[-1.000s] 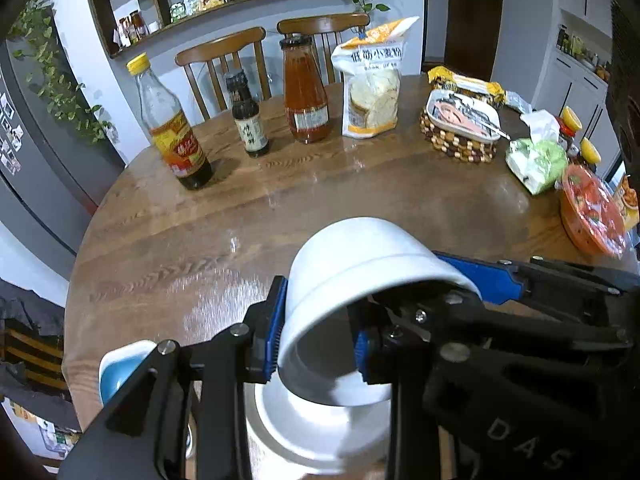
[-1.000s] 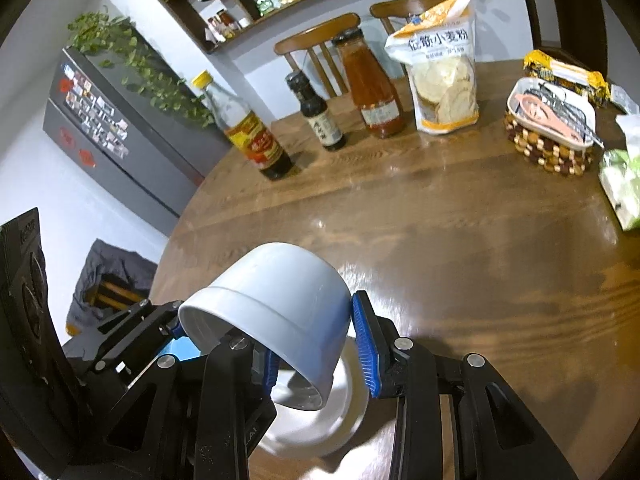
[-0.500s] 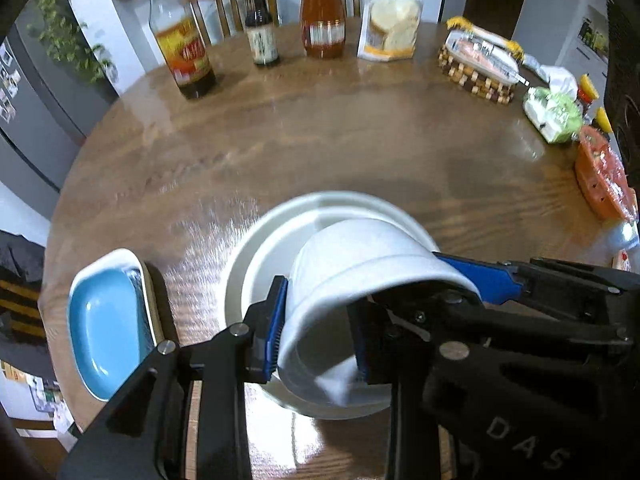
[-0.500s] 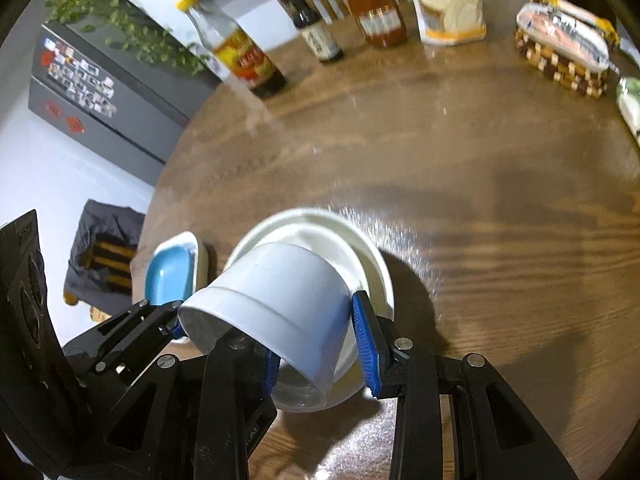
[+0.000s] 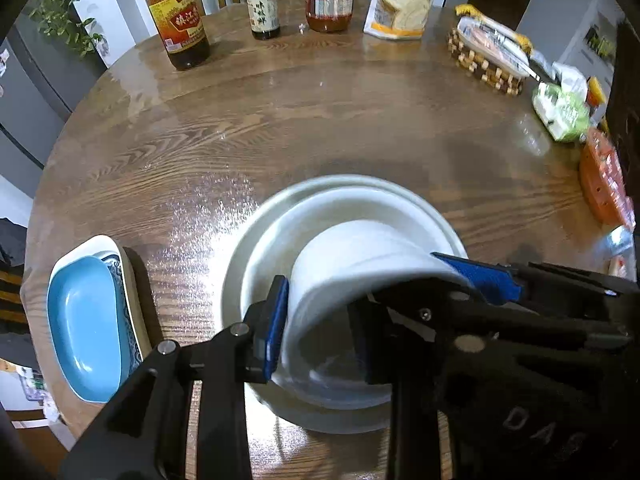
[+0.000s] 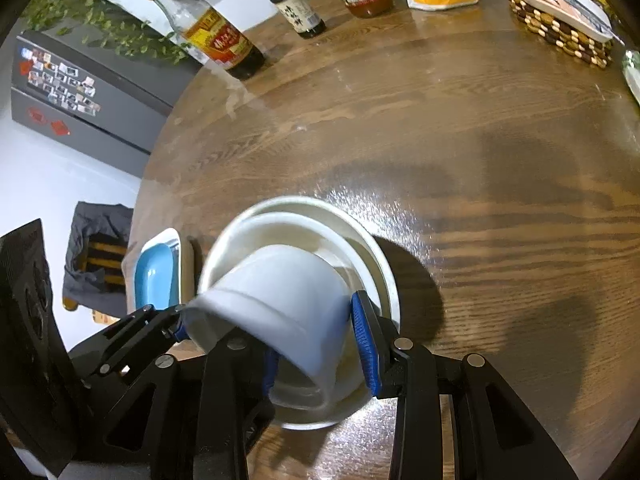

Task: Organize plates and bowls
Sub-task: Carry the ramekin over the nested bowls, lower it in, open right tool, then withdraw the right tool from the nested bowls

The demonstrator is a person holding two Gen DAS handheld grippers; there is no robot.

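Both grippers, the left gripper (image 5: 316, 328) and the right gripper (image 6: 320, 344), were clamped on the white bowl's (image 5: 360, 264) rim, holding it tilted over the white plates (image 5: 256, 248) near the desk's (image 5: 320, 120) front edge. Stacking seemed underway; levelling and lowering it should come next.

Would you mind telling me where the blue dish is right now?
The blue dish sits at the near left edge of the round table, just left of the white plate, and shows in both wrist views.

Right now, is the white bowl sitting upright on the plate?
No: the white bowl is tipped on its side between both grippers above the white plate.
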